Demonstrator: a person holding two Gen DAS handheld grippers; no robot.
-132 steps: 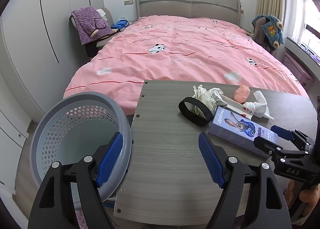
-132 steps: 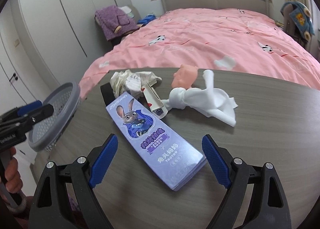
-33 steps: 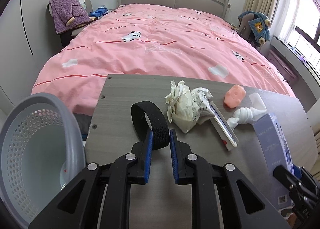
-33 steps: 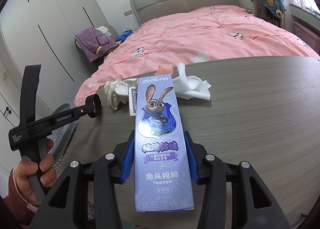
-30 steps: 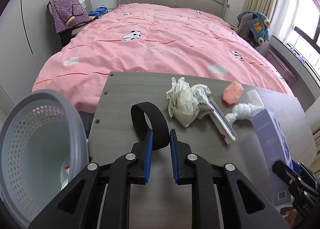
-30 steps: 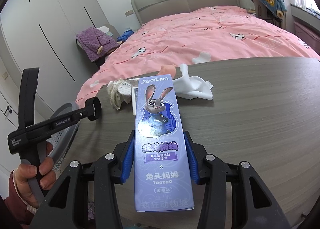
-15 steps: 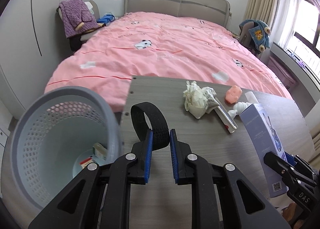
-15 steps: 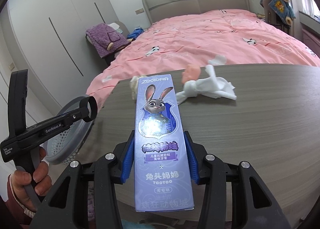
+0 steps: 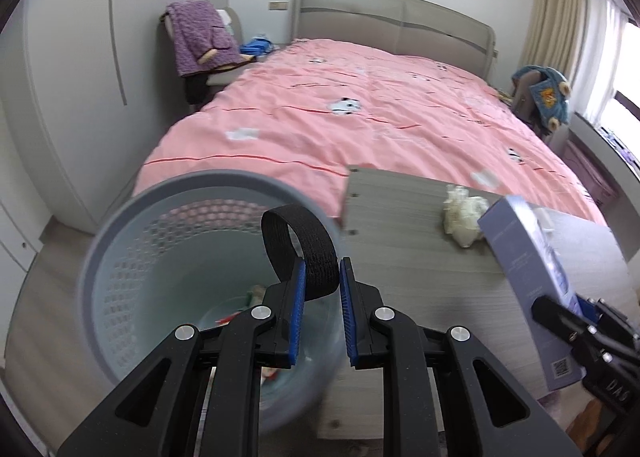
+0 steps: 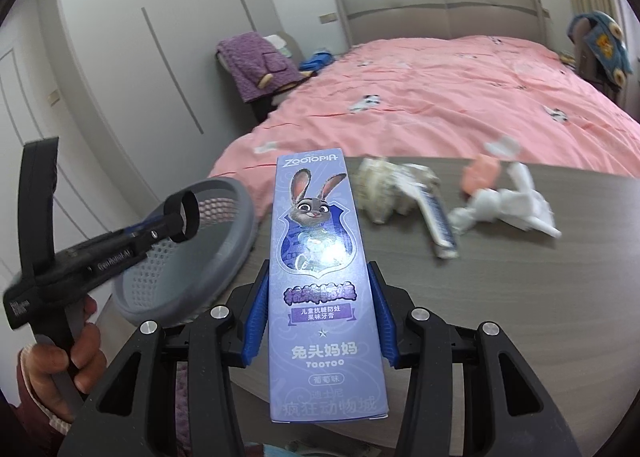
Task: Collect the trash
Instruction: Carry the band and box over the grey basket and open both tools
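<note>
My left gripper (image 9: 322, 289) is shut on a black band loop (image 9: 304, 245) and holds it over the grey perforated trash basket (image 9: 168, 193), which has some scraps at its bottom. My right gripper (image 10: 318, 321) is shut on a purple Zootopia toothpaste box (image 10: 316, 249), held above the grey wooden table (image 10: 520, 277) near its left edge. The left gripper with the band (image 10: 186, 217) also shows in the right wrist view, above the basket (image 10: 224, 257). The box (image 9: 532, 277) shows at the right of the left wrist view.
On the table lie a crumpled paper wad (image 10: 380, 185), a flat tube (image 10: 434, 221), white tissue (image 10: 508, 205) and a pink lump (image 10: 480, 173). A pink bed (image 9: 360, 125) lies behind the table. White wardrobes (image 9: 60, 77) stand on the left.
My left gripper has carried the black band left, off the table and over the basket. My right gripper has moved left with the box toward the table's edge.
</note>
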